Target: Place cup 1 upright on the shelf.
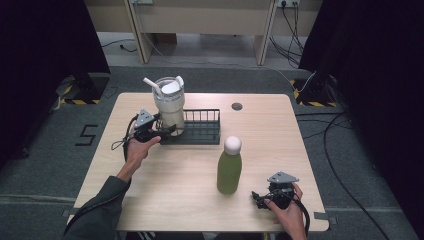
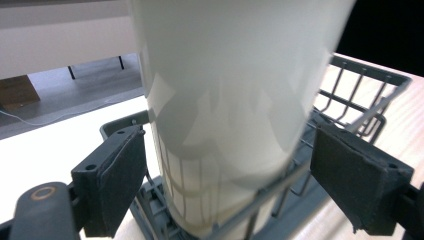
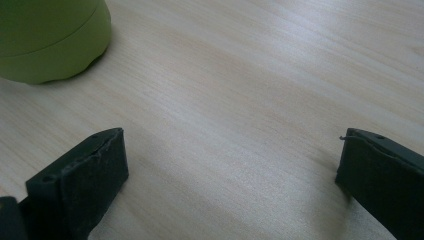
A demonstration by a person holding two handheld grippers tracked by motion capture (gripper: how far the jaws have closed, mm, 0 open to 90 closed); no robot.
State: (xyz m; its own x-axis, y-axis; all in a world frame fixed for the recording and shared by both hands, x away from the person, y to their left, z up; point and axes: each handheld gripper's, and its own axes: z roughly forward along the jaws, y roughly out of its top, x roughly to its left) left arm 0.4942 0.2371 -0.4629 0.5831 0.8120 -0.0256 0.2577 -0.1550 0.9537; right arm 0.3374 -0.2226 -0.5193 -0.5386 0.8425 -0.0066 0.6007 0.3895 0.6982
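Cream tumbler is standing upright in the black wire rack at the desk's far left, long axis vertical, straw end up. Left gripper is bracketing its lower body, jaws spread, pads not touching. Right gripper is resting apart near the green bottle, jaws spread, holding nothing.

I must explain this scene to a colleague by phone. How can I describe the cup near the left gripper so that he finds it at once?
On the wooden table, find the black wire rack near the far edge. The cream tumbler stands in its left end, between the left gripper's open jaws. Unlike the green bottle, it has a lid and straw.
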